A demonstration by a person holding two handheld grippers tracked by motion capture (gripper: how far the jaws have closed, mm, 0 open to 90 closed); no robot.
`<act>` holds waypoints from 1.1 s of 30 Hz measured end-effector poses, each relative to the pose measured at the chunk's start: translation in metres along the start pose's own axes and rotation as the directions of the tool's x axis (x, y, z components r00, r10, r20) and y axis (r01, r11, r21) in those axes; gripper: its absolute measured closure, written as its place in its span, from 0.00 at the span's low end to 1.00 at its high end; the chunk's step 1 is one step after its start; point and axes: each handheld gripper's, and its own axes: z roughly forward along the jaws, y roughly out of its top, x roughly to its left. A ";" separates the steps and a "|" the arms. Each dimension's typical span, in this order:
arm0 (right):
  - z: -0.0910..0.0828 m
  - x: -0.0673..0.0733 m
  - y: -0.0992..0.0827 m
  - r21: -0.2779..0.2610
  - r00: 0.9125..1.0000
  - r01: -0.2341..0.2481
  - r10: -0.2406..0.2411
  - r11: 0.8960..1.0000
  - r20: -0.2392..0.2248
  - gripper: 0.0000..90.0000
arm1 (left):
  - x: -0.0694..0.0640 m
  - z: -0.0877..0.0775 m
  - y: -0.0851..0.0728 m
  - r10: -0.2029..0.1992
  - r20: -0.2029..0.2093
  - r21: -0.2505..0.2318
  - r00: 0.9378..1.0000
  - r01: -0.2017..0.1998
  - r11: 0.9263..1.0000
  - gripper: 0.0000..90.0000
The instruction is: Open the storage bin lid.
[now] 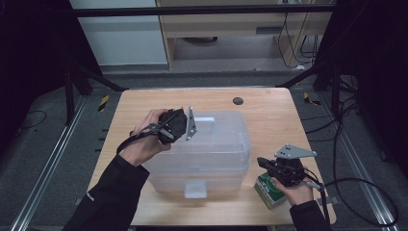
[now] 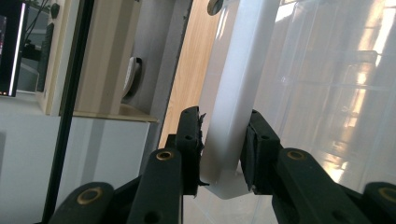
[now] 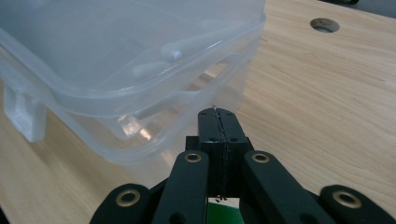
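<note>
Left of centre in the high view, the left gripper [image 1: 185, 126] straddles the far latch [image 2: 229, 140] of the clear storage box [image 1: 216, 149] mid-bench [image 1: 269, 106], jaws around it, contact unclear. Looks like the unlatching step; next comes prying the flap up. At lower right, the right gripper [image 3: 218, 126] is clenched empty above a green carton [image 1: 267, 191]. The near latch [image 1: 195, 189] stays down.

- My wooden table [image 1: 269, 103] carries a clear plastic storage box [image 1: 216, 159], lid on, at about its middle.
- Just right of the box, near the front edge, lies a small green carton [image 1: 267, 191].
- Behind the box, a round hole [image 1: 237, 100] (dark) marks the tabletop.
</note>
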 end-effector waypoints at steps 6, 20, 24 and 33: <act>0.001 0.001 -0.003 0.001 1.000 -0.015 0.015 1.000 -0.015 1.00 | 0.006 0.002 0.000 -0.006 -0.012 0.003 1.000 0.006 1.000 0.78; 0.001 0.006 -0.006 -0.005 0.999 -0.022 0.022 1.000 -0.050 1.00 | 0.016 0.009 -0.001 -0.055 -0.028 -0.020 0.998 0.054 0.998 0.77; 0.001 0.008 -0.005 -0.014 0.998 -0.025 0.024 1.000 -0.063 1.00 | 0.018 0.011 -0.001 -0.066 -0.033 -0.026 0.997 0.065 0.998 0.77; 0.002 0.013 -0.003 -0.032 0.996 -0.028 0.025 0.999 -0.090 1.00 | 0.022 0.014 0.000 -0.073 -0.038 -0.020 0.997 0.072 0.997 0.77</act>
